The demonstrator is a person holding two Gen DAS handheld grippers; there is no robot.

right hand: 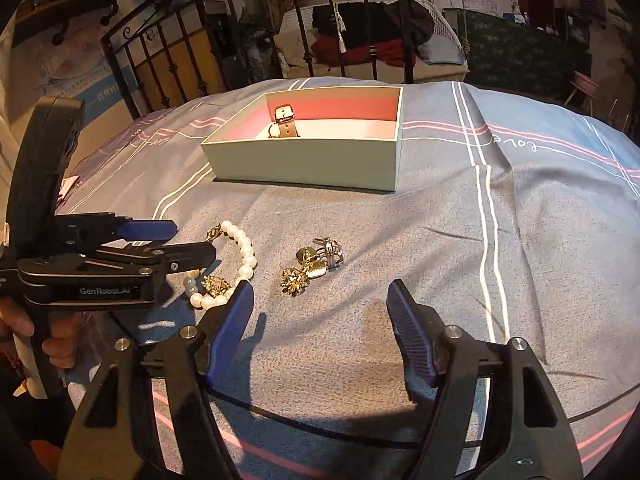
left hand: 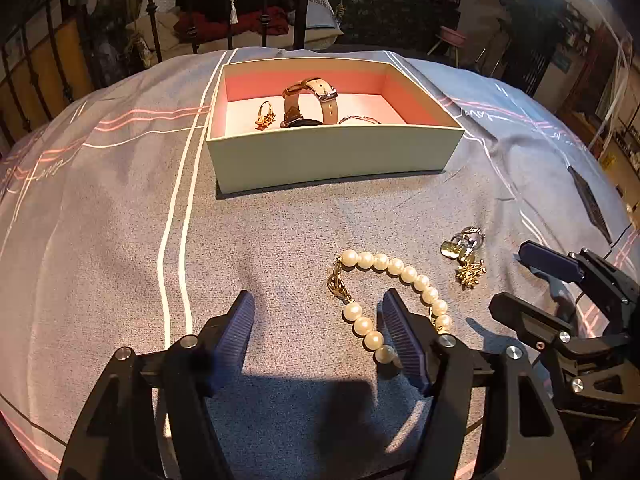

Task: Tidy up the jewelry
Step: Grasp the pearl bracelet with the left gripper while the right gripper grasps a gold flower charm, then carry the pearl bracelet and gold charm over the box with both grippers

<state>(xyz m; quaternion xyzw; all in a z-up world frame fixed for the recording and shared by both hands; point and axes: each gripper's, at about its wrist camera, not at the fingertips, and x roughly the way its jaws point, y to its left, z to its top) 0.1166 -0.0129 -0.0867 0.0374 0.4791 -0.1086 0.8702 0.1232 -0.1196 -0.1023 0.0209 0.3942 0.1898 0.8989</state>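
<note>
- Left claw [left hand: 318,308] released, empty, over bedspread [left hand: 120,220].
- Right claw [right hand: 320,300] released, empty.
- Pearl bracelet [left hand: 394,268] near, touching left claw's right finger.
- Gold earrings [right hand: 312,268] just right of it.
- Watch [left hand: 310,102] inside far box [left hand: 332,156].

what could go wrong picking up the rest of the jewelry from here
1. The pearl bracelet lies curled around the left gripper's right finger, not between its open jaws; closing now could snag or drag it.
2. The small gold pieces sit in a tangled cluster, so the right gripper may lift several at once or drop one onto the bedspread.
3. The two grippers are close together and could collide.
</note>
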